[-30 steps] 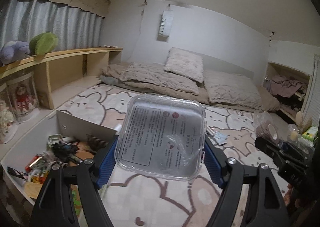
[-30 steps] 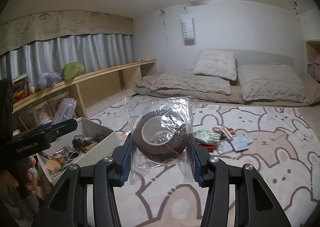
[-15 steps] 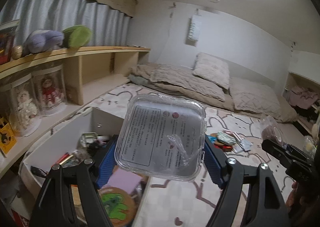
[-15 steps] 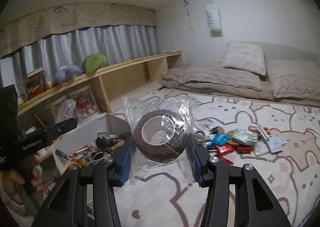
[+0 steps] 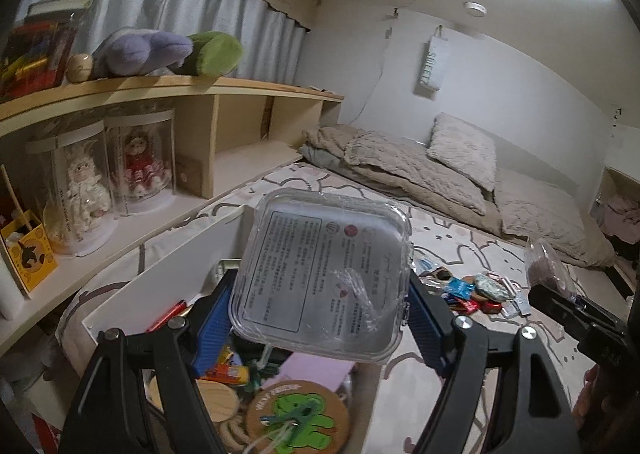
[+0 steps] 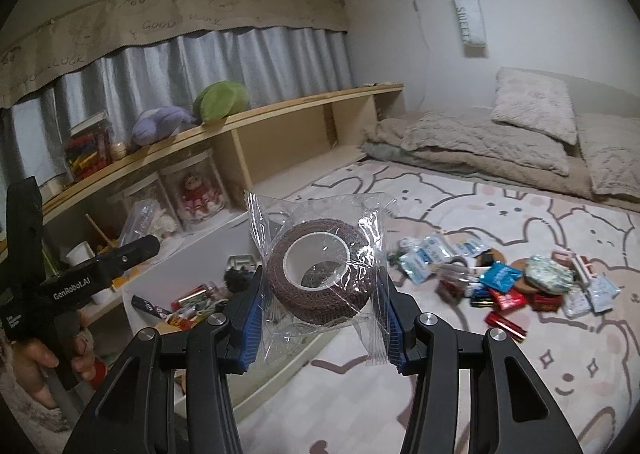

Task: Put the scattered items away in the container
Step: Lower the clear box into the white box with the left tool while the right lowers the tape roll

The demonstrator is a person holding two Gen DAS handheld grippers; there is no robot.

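While both tools are carrying loads toward the bin, notes:
L tool (image 5: 320, 314): clamping clear plastic case (image 5: 322, 280) by its side edges, label side facing cam, case tilted.
R tool (image 6: 318, 312): clenched on bagged brown tape roll (image 6: 318, 272), pads pressing thru the wrapper.
Container (image 6: 188, 266): white open box on the rug, beside the shelf (image 6: 280, 110); already holding misc bits.
L position: case is hanging over the box interior, above a round green-frog coaster (image 5: 298, 414).
R position: roll is sitting near the box's front edge, prob not fully over it.
Remaining pile (image 6: 500, 282): packets etc. on rug, well apart from box.
Step tip: lowering L first, levelling case so it's landing flat on the contents, then releasing.
R tip: bringing roll fully past the wall before opening; loose wrapper may be snagging on pads.
Risk: both tools crowding the same opening, so staggering drops.
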